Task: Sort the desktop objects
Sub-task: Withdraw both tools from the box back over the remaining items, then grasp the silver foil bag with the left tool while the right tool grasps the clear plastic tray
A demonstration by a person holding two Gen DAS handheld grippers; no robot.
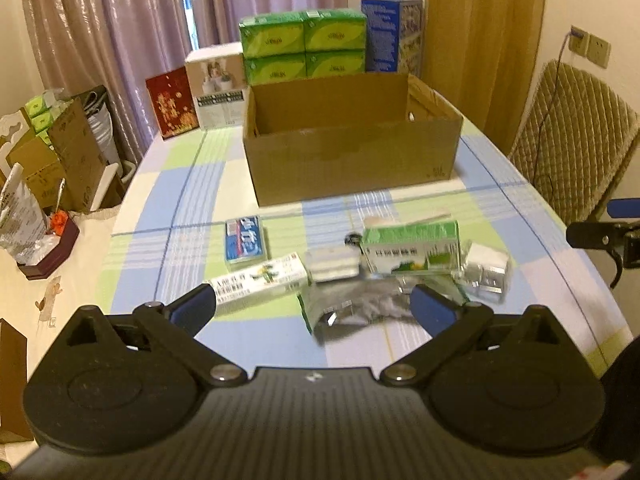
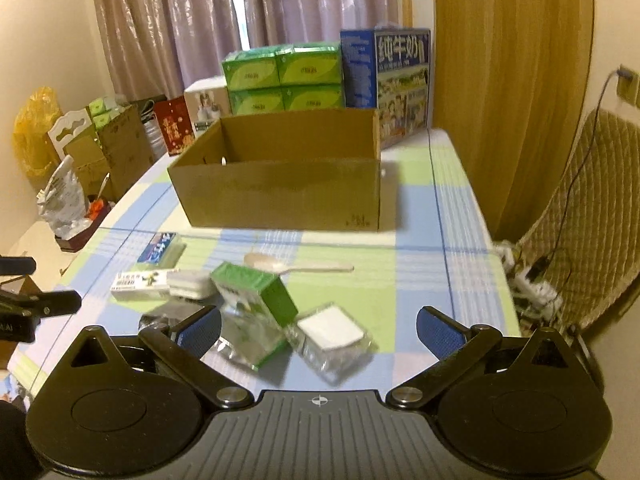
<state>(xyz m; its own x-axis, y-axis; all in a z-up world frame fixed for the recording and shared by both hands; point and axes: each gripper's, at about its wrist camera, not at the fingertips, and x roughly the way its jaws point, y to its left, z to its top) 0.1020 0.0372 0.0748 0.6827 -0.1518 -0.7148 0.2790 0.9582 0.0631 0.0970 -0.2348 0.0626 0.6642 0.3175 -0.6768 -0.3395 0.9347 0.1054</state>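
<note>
An open brown cardboard box (image 1: 352, 160) (image 2: 280, 196) stands mid-table. In front of it lie a blue packet (image 1: 245, 243) (image 2: 158, 253), a long white box (image 1: 260, 282) (image 2: 142, 282), a small white block (image 1: 331, 267) (image 2: 188, 285), a green and white box (image 1: 412, 250) (image 2: 256, 294), a silver foil pouch (image 1: 356, 308), a clear-wrapped white packet (image 1: 486, 271) (image 2: 332, 334) and a pale spoon (image 2: 298, 266). My left gripper (image 1: 314, 308) is open and empty above the foil pouch. My right gripper (image 2: 318, 330) is open and empty above the wrapped packet.
Green tissue packs (image 1: 304, 46) (image 2: 280, 80), a blue carton (image 1: 392, 34) (image 2: 384, 76), a white box (image 1: 216, 88) and a red box (image 1: 172, 102) line the table's far edge. A padded chair (image 1: 572, 140) (image 2: 580, 220) stands right. Cartons and bags (image 1: 60, 152) crowd the left side.
</note>
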